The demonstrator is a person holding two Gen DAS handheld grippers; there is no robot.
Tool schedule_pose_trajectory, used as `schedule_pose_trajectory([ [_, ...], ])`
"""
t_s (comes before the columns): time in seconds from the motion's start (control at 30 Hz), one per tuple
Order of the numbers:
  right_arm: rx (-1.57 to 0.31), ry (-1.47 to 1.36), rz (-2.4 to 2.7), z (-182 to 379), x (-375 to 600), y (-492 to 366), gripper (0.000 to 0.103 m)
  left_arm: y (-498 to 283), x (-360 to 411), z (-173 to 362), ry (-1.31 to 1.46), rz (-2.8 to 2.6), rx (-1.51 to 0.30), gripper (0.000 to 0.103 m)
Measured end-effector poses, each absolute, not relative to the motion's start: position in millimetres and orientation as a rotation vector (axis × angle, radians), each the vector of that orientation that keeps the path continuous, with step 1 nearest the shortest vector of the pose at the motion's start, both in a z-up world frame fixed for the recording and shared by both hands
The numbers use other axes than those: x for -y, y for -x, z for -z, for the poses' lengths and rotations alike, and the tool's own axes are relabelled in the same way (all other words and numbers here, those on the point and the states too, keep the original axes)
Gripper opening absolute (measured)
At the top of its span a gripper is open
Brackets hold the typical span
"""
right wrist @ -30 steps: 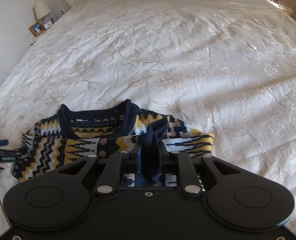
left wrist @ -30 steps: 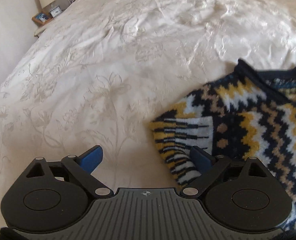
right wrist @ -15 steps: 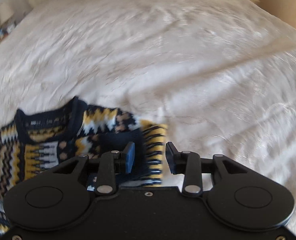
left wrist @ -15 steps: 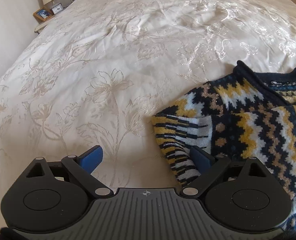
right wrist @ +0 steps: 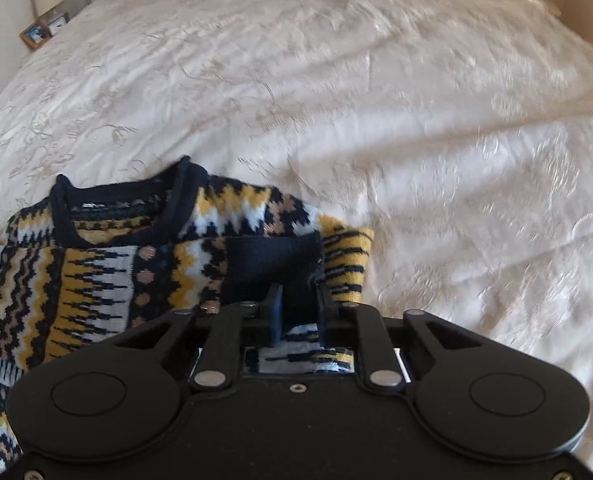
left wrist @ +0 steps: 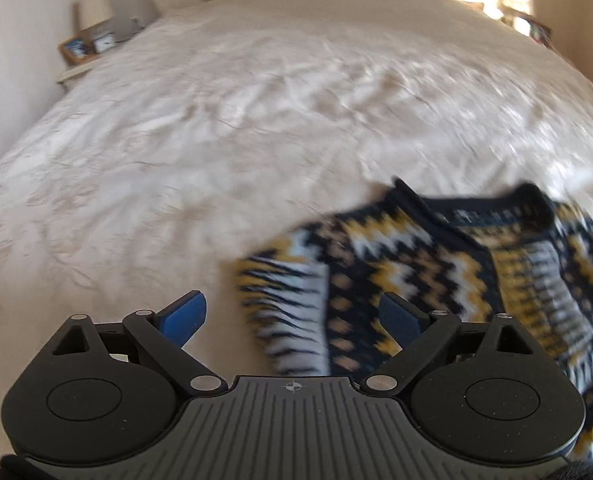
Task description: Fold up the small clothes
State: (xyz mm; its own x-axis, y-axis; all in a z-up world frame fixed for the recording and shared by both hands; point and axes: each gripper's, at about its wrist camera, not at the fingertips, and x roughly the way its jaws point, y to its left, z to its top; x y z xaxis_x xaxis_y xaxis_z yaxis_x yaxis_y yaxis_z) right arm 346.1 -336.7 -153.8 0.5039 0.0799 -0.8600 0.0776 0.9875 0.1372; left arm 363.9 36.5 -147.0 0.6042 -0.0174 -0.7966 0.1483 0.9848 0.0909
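On white embroidered bedspread point(right wrist: 376, 100), patterned sweater point(right wrist: 96, 264)

One patterned sweater point(right wrist: 108, 264), one bedspread point(right wrist: 336, 80), one lamp point(left wrist: 92, 6), two framed pictures point(left wrist: 74, 46).

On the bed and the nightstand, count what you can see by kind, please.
Patterned sweater: 1
Grippers: 2, left gripper, right gripper
Table lamp: 1
Picture frame: 1
Small clock: 1
Total: 6

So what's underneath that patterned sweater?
The sweater lies on a cream embroidered bedspread, which shows all around it. Whatever sits directly beneath the knit is covered; its folded-in sleeves hide parts of the sweater too.
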Motion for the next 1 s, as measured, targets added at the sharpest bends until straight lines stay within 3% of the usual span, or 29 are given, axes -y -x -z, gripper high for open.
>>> schedule_pose_trajectory([
  [0.03, -1.027, -0.159, 0.001, 148, 337, -342, 0.013, -364, -34, 150, -0.153, 0.102, -0.925, 0.094],
  [0.23, -1.066, -0.166, 0.109, 151, 353, -337, 0.016, -371, -26, 172, -0.134, 0.108, -0.982, 0.094],
  [0.3, -1.039, -0.183, 0.132, 147, 354, -336, 0.026, -374, -27, 183, -0.135, 0.110, -1.030, 0.094],
  [0.37, -0.993, -0.177, 0.087, 138, 343, -336, 0.028, -379, -29, 195, -0.104, 0.109, -1.077, 0.095],
  [0.43, -0.981, -0.137, 0.018, 136, 324, -339, 0.062, -382, -32, 209, -0.062, 0.096, -1.120, 0.096],
  [0.47, -0.983, -0.115, -0.019, 138, 314, -341, 0.068, -383, -34, 213, -0.036, 0.090, -1.126, 0.097],
  [0.67, -1.075, -0.045, -0.067, 181, 280, -351, 0.070, -389, -39, 222, 0.058, 0.065, -1.136, 0.103],
  [0.77, -1.064, -0.036, -0.065, 191, 278, -349, 0.081, -385, -41, 222, 0.089, 0.043, -1.114, 0.103],
  [0.83, -1.065, -0.062, -0.082, 193, 278, -350, 0.099, -383, -41, 224, 0.095, 0.039, -1.099, 0.103],
  [0.87, -1.069, -0.085, -0.098, 195, 279, -352, 0.103, -382, -40, 224, 0.089, 0.039, -1.096, 0.103],
  [1.0, -1.091, -0.061, -0.099, 201, 273, -357, 0.103, -384, -38, 223, 0.063, 0.038, -1.116, 0.103],
])
